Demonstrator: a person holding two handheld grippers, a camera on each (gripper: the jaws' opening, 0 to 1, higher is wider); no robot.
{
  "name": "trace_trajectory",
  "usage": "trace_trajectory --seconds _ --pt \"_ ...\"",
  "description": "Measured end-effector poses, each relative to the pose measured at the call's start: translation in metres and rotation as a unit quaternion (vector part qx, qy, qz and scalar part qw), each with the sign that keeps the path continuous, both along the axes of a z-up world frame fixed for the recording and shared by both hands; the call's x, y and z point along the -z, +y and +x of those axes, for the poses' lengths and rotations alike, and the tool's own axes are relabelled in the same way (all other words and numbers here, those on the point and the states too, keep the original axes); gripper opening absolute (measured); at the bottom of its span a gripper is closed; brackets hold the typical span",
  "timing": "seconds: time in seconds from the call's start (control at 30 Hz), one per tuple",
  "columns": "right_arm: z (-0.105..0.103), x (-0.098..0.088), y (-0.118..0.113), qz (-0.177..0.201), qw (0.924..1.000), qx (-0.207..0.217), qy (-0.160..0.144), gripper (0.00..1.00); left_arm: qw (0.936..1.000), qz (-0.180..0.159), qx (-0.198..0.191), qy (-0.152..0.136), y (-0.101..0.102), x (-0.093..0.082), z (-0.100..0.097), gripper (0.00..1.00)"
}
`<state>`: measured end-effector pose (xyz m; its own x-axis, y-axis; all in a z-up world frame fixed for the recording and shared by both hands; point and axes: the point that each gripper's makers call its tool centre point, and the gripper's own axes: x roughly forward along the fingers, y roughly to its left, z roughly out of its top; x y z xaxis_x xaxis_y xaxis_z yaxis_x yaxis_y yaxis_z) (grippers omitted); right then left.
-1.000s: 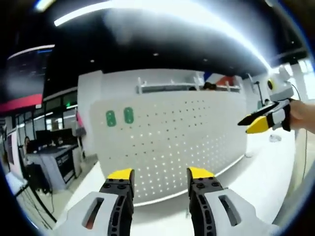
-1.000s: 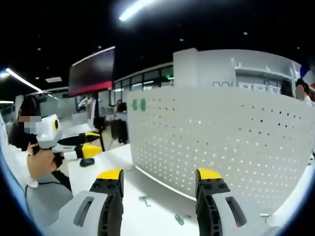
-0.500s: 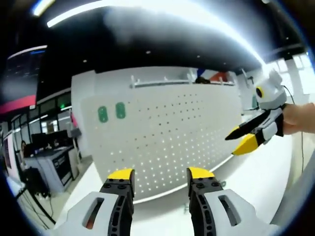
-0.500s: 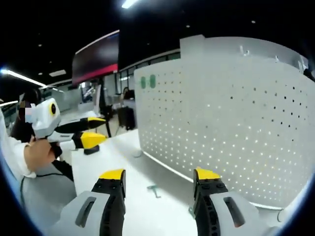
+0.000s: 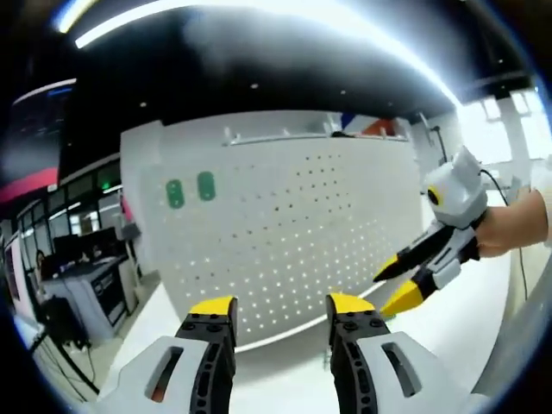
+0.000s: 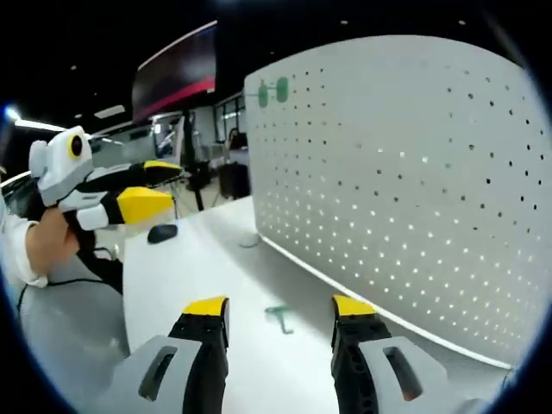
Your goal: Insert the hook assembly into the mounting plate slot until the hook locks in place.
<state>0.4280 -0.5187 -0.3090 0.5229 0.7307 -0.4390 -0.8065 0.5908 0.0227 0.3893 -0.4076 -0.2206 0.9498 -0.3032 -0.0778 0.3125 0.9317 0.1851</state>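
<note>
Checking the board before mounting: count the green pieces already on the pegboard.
2: green pieces and sit side by side near the pegboard's upper left corner in the left gripper view. More may be hidden.

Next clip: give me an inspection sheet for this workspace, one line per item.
Surface: white table, mostly bare.
Job's things: small green hook lying on the table ahead of the right gripper; white pegboard standing upright, two green tags near its upper corner.
Clutter: dark mouse-like object near the table's far edge.
Grippers: left gripper open, empty; right gripper open, empty, angled down toward the table.
Cables: thin cable on the table.
Surroundings: open office, desks, ceiling lights.
</note>
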Motion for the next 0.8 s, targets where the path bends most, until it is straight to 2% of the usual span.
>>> trace_trajectory --seconds 0.27,0.57,0.8 --pt "0.005 0.039 0.017 -0.022 0.9989 -0.024 0.035 0.36 1.0 0.003 0.002 0.005 -0.001 0.003 0.001 0.42" --pt "0.014 0.062 0.03 -0.033 0.9973 -0.039 0.052 0.29 0.9999 0.008 0.0 0.009 0.0 0.006 0.001 0.42" --pt "0.02 0.087 0.034 -0.053 0.9947 -0.046 0.075 0.2 0.9998 0.012 0.001 0.015 0.0 0.009 0.002 0.41"
